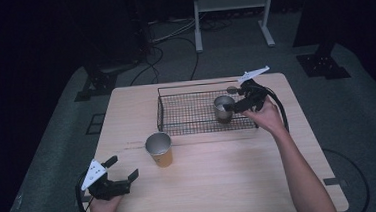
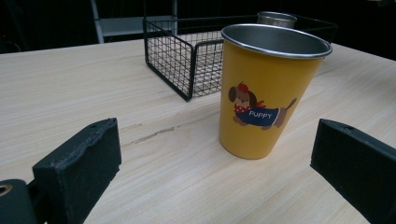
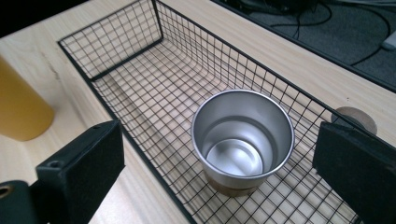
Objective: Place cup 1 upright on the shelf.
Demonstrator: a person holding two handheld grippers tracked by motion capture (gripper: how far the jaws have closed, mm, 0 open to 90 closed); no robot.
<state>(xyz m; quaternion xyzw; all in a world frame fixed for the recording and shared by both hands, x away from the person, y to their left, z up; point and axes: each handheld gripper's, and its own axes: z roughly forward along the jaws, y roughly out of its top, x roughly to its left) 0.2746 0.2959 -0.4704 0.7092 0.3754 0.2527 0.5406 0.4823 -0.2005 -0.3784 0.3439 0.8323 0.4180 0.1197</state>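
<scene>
Standing upright on the pale wooden table [image 1: 216, 179], a yellow metal cup with a bare steel rim [image 1: 159, 148] sits just in front of the black wire basket [image 1: 176, 114], near that basket's left front corner. In the left gripper view the cup [image 2: 268, 91] carries a cartoon dog in a red cap and blue coat, and the coat reads "PUPPY" in white letters. The left gripper [image 1: 122, 170], held in a hand at the table's near left corner, points toward this cup with its jaws spread wide and nothing between them; it stays short of the cup without touching it.

Inside the basket, toward its right end, a plain silver steel cup [image 1: 223, 108] stands upright and empty. The right gripper view looks down into this cup [image 3: 243, 140], with the mesh floor of the basket [image 3: 154, 84] around it and the yellow cup [image 3: 21, 109] at the left edge. The right gripper [image 1: 236, 104] hangs over the basket's right end, its jaws wide apart on either side of the silver cup and gripping nothing. A small round brownish disc [image 3: 357, 119] lies on the table just outside the basket's far wall.
</scene>
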